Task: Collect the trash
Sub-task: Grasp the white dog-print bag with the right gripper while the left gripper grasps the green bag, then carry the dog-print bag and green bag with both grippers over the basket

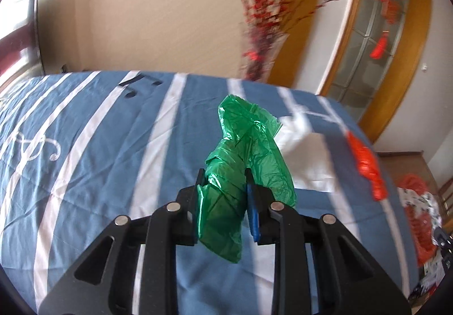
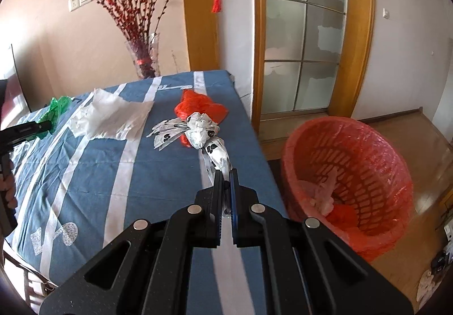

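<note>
Green bag (image 1: 243, 159) is clamped in the left gripper (image 1: 223, 176), lifted off the blue striped cloth (image 1: 85, 145). Over on the right, the right gripper (image 2: 225, 173) pinches the tail of a white printed bag (image 2: 203, 131) lying against a red bag (image 2: 198, 105). White bag (image 2: 110, 116) sits flat between them. Red-lined bin (image 2: 354, 173) stands just past the table edge, nothing blocking it.

Home room, wooden glazed door (image 2: 305, 40), vase of red branches (image 2: 143, 58)
</note>
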`<state>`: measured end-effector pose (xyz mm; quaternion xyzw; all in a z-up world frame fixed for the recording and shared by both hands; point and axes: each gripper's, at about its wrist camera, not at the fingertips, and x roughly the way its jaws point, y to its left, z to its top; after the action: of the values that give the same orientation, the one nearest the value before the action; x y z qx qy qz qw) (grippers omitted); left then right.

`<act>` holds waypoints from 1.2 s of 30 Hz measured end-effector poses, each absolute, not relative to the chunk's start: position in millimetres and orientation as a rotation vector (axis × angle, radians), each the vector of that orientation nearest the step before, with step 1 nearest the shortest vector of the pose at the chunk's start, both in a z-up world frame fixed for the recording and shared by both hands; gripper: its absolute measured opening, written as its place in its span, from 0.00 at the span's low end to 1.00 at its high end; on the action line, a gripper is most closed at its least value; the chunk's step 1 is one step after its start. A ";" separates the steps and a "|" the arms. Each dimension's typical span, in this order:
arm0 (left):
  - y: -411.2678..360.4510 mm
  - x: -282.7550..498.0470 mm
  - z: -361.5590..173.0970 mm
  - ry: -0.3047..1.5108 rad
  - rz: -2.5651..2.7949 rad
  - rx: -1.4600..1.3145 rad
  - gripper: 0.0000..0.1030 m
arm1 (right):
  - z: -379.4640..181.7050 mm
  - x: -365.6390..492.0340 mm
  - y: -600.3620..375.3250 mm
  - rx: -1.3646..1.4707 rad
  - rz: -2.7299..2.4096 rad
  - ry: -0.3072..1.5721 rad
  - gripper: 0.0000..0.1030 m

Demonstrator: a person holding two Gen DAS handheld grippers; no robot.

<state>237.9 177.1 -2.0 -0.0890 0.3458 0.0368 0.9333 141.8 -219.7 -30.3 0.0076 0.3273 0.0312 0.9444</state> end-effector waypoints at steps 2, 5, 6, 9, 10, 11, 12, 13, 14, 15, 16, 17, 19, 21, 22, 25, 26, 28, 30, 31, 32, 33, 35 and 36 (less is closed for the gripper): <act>162.1 233.5 5.6 0.692 0.042 -0.169 0.26 | -27.7 138.1 -226.9 0.019 0.046 0.657 0.05; 138.7 228.2 13.9 0.681 -0.007 -0.155 0.26 | -25.6 133.9 -235.7 0.027 0.030 0.649 0.06; 131.3 226.4 15.4 0.678 -0.023 -0.151 0.26 | -24.9 132.4 -239.0 0.030 0.024 0.646 0.06; 106.5 226.0 17.8 0.678 -0.071 -0.140 0.26 | -23.3 128.2 -249.0 0.041 0.003 0.639 0.06; 96.7 226.3 17.3 0.681 -0.089 -0.136 0.26 | -22.9 126.8 -253.2 0.045 -0.006 0.637 0.06; 88.6 226.4 16.4 0.684 -0.103 -0.132 0.26 | -22.6 125.4 -256.9 0.049 -0.014 0.636 0.06; 81.2 226.9 15.3 0.688 -0.115 -0.129 0.26 | -22.7 123.9 -259.3 0.050 -0.020 0.635 0.06; 71.2 227.2 14.1 0.691 -0.131 -0.123 0.26 | -22.7 122.2 -263.7 0.051 -0.032 0.633 0.06; 63.1 226.7 13.2 0.694 -0.144 -0.119 0.26 | -22.8 120.8 -267.3 0.051 -0.043 0.632 0.06; 52.3 227.2 11.9 0.698 -0.161 -0.114 0.26 | -23.1 119.4 -271.3 0.051 -0.054 0.632 0.06; 46.2 227.3 10.6 0.700 -0.172 -0.111 0.26 | -23.6 117.8 -274.5 0.052 -0.063 0.633 0.06; 39.3 228.0 8.9 0.703 -0.185 -0.107 0.26 | -24.2 116.9 -278.0 0.054 -0.070 0.634 0.06; 20.8 227.0 7.2 0.706 -0.212 -0.096 0.26 | -25.8 115.0 -286.1 0.062 -0.087 0.638 0.06; 5.1 225.6 5.8 0.710 -0.237 -0.087 0.26 | -28.5 112.7 -295.2 0.073 -0.105 0.642 0.06; -4.2 225.3 4.8 0.712 -0.251 -0.083 0.26 | -29.3 111.7 -298.0 0.076 -0.111 0.644 0.06; -27.5 224.1 2.7 0.718 -0.284 -0.072 0.26 | -32.4 108.1 -311.2 0.091 -0.132 0.650 0.06; -35.5 224.1 1.6 0.721 -0.296 -0.069 0.26 | -33.7 106.7 -316.1 0.096 -0.141 0.653 0.06; -49.1 224.6 -0.1 0.726 -0.313 -0.063 0.26 | -34.8 104.4 -322.9 0.104 -0.154 0.654 0.06; -60.6 225.7 -1.5 0.732 -0.329 -0.055 0.26 | -36.0 102.4 -330.6 0.114 -0.168 0.655 0.06; -68.1 226.0 -2.7 0.735 -0.338 -0.050 0.26 | -36.2 101.3 -334.0 0.118 -0.172 0.654 0.06; -73.6 226.3 -3.8 0.738 -0.344 -0.046 0.26 | -36.5 100.9 -337.0 0.122 -0.176 0.654 0.06; -80.4 226.5 -5.3 0.743 -0.352 -0.041 0.26 | -37.3 100.0 -341.7 0.129 -0.184 0.654 0.06; -88.6 229.0 -8.0 0.749 -0.362 -0.034 0.26 | -38.4 99.1 -347.9 0.139 -0.194 0.654 0.06; -93.0 229.3 -9.0 0.752 -0.367 -0.031 0.26 | -39.3 98.9 -351.4 0.144 -0.199 0.653 0.06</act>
<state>229.3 -93.0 -9.0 -0.0150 0.3653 -0.1784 0.9135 98.9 -351.4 -39.3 0.0706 0.3201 -0.0974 0.9397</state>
